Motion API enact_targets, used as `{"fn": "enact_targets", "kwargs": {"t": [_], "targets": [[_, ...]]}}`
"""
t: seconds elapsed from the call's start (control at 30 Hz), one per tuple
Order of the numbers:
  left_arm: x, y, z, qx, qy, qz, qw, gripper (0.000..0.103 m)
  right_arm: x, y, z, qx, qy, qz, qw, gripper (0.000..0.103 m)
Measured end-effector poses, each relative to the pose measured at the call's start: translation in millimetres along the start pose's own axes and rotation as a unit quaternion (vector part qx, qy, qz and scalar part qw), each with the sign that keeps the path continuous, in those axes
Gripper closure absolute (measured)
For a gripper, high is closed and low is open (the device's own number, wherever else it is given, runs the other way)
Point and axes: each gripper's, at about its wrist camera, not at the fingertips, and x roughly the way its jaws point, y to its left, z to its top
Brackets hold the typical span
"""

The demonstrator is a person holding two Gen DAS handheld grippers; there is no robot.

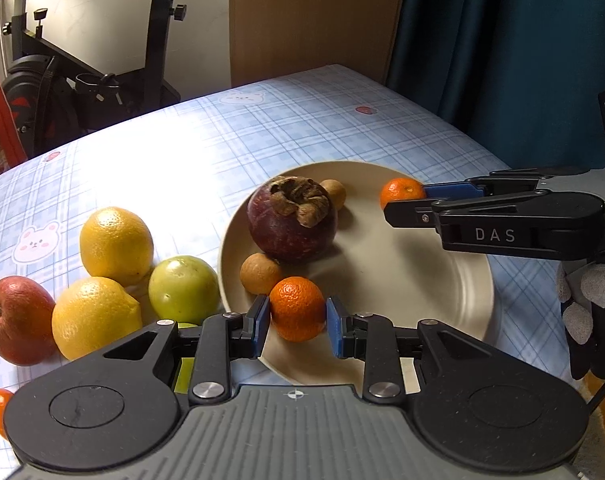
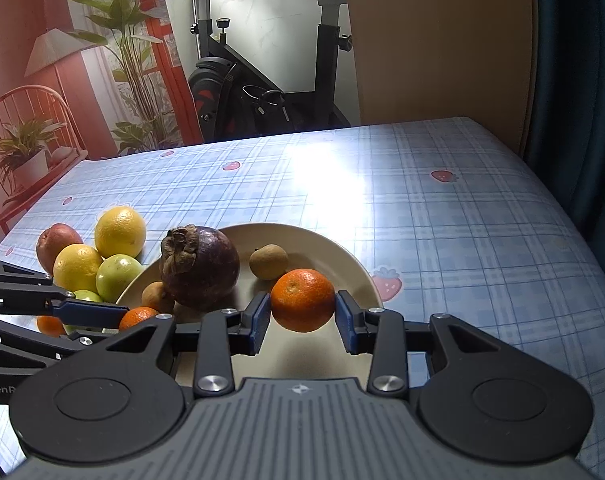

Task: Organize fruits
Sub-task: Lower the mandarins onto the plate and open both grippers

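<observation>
Gripping a small tangerine, the left gripper is pinching it between both blue pads, jaws partly closed to the fruit's width, over the near-left part of the beige plate. Right gripper is doing the same with a second tangerine, pads touching both its sides, over the plate's right side; whether either fruit is resting on the plate or hanging just above it is unclear. Sitting on the plate: a mangosteen and two longans, one on each side of it. Lying off the plate to its left on the checked tablecloth: two lemons, a green apple, a red apple, touching in a cluster.
</observation>
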Motion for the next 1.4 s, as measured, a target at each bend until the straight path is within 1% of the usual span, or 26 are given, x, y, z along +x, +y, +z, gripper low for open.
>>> {"fn": "enact_targets", "kwargs": {"t": [0.17, 0.3, 0.5, 0.83, 1.1, 1.4], "targets": [[3, 9, 2, -0.008, -0.003, 0.007, 0.9999, 0.071, 8, 0, 3, -0.001, 0.003, -0.003, 1.0, 0.065], [2, 7, 1, -0.007, -0.004, 0.008, 0.9999, 0.071, 15, 1, 5, -0.006, 0.005, -0.007, 1.0, 0.065], [3, 11, 0, -0.022, 0.001, -0.003, 0.9998, 0.07, 26, 2, 7, -0.005, 0.01, -0.008, 1.0, 0.065], [-2, 7, -4, -0.02, -0.001, 0.0, 0.9998, 0.07, 36, 8, 10, -0.009, 0.007, -0.007, 1.0, 0.064], [-6, 5, -5, -0.017, -0.007, 0.002, 0.9998, 0.07, 22, 10, 9, -0.006, 0.002, -0.012, 1.0, 0.062], [-25, 5, -5, -0.02, -0.027, 0.003, 0.9994, 0.07, -5, 17, 0, 0.018, -0.009, -0.018, 1.0, 0.062]]}}
